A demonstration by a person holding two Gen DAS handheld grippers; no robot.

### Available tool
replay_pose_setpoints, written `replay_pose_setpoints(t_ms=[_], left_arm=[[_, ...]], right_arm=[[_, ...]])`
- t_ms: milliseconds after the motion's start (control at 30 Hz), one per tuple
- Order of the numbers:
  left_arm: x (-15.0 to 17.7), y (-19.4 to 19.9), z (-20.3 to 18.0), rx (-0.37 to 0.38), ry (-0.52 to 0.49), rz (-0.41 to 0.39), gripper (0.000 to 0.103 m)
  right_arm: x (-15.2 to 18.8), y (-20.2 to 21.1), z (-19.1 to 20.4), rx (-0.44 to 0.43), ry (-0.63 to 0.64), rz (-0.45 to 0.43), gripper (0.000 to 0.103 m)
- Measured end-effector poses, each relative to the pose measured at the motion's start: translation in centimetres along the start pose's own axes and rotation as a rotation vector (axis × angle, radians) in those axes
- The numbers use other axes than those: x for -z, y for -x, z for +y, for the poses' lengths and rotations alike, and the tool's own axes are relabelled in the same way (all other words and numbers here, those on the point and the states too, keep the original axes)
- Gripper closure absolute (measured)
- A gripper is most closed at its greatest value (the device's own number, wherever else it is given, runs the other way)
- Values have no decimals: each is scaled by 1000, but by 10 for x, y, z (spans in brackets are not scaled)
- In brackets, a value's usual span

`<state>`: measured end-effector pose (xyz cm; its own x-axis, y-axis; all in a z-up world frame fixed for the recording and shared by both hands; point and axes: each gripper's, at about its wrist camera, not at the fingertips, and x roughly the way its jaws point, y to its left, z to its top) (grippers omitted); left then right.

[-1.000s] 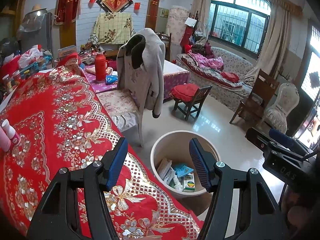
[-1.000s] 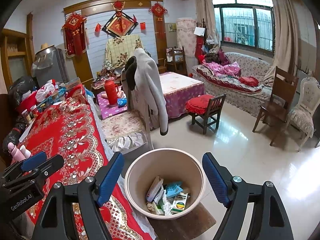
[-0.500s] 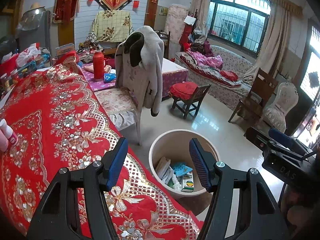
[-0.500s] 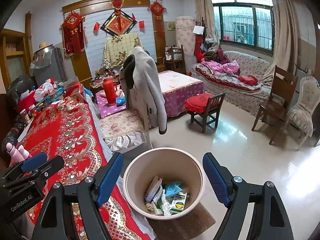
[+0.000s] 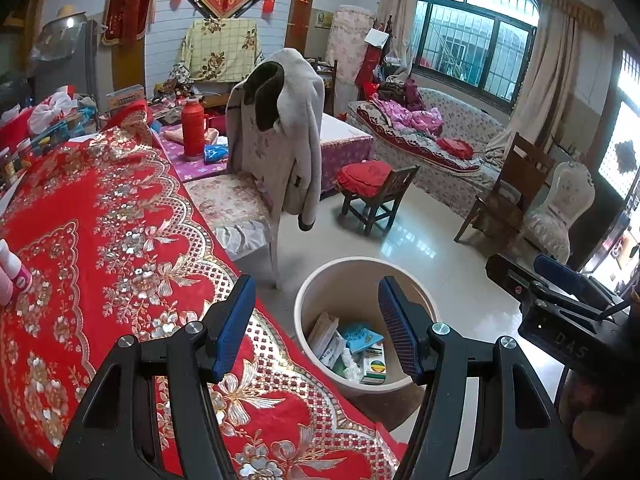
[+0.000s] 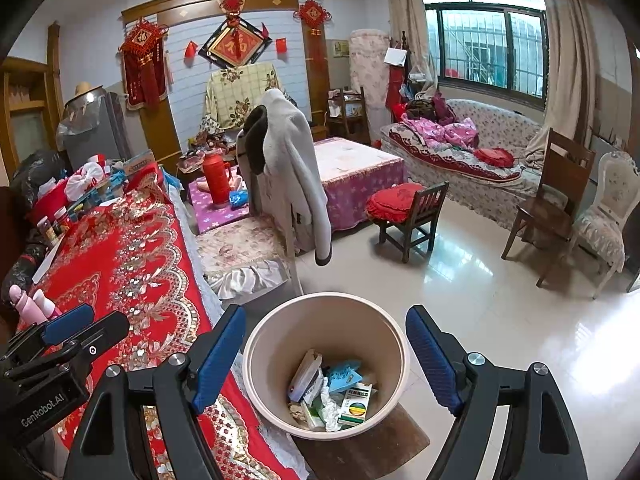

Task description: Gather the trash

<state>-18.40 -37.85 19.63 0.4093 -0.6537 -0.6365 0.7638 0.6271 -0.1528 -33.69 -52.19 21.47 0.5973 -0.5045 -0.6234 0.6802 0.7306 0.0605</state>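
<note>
A beige round bin (image 5: 344, 280) (image 6: 340, 316) stands on the floor beside the table. Trash (image 5: 352, 344) (image 6: 332, 392) lies at its bottom: small boxes, blue paper and crumpled tissue. My left gripper (image 5: 316, 320) hovers open over the table's edge, nothing between its blue pads. Open as well, my right gripper (image 6: 324, 356) hangs above the bin with empty jaws. Each gripper shows at the side of the other's view: the right gripper (image 5: 560, 296), the left gripper (image 6: 68, 328).
The table wears a red cloth with gold embroidery (image 5: 100, 220) (image 6: 132, 256); pink bottles (image 6: 28, 300) and clutter sit at its far side. A chair with a grey coat (image 5: 280, 136) (image 6: 288, 168) stands just behind the bin. Small red-cushioned chair (image 6: 408, 208), sofa and wooden chairs farther off.
The view shifts only slightly; both grippers stay where they were, open and empty, above the table edge and bin.
</note>
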Motion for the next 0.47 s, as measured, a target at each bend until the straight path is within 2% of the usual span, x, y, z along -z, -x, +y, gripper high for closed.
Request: replay_pose_setpoints(t_ms=[467], left_arm=[[3, -3, 16, -4, 35, 7, 40]], right_arm=[[0, -12, 10, -13, 31, 22, 23]])
